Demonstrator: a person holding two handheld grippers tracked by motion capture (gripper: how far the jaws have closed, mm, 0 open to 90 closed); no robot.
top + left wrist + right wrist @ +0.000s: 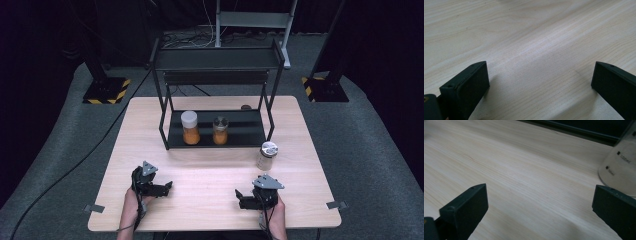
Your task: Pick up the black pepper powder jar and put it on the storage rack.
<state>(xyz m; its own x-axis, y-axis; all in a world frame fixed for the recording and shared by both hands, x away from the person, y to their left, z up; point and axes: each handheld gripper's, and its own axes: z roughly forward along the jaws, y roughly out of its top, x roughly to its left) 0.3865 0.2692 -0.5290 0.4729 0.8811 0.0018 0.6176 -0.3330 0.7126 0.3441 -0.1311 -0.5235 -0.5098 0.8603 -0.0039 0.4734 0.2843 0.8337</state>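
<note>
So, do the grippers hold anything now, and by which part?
Nothing is held. The left gripper and the right gripper are both open over the bare table. The jar stands apart from the right gripper.

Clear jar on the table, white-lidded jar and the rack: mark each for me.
Clear jar [265, 159], high view, on its glass side below the metal lid.
White-lidded jar [190, 120], high view, on its white lid.
Rack [218, 59], high view, on its top shelf.
</note>
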